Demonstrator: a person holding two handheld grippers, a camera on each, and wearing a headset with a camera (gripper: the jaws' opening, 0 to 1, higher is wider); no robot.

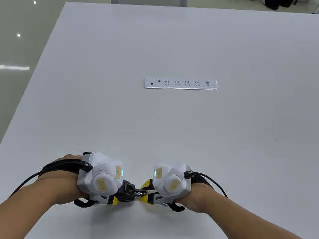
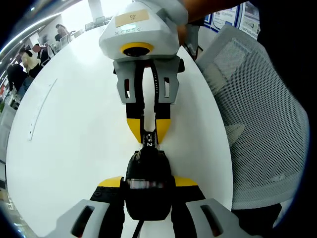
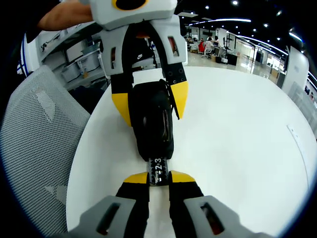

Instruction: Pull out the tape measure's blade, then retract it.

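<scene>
I have both grippers nose to nose over the near edge of the white table [image 1: 199,139], low in the head view, each with a hand behind it. My left gripper [image 2: 147,182] has its yellow-tipped fingers clamped on the two sides of the black tape measure [image 3: 153,119], which sits between them with its mouth pointing at the other gripper. My right gripper [image 3: 158,177] has its fingers pinched together on the end of the blade [image 3: 158,169]. Only a short stretch of blade is out of the case, and in the right gripper view I can read the numbers 2 and 3 on it just ahead of the fingertips. The blade runs straight between the two grippers, which are very close together with the case nearly touching the right one's fingertips. I cannot tell whether the case rests on the table or is held just above it. Farther up the table, well apart from the grippers, lies a white power strip [image 1: 181,83]. A grey mesh chair [image 2: 252,109] stands beside the table's edge, and people [image 2: 20,64] are in the background of the room.
</scene>
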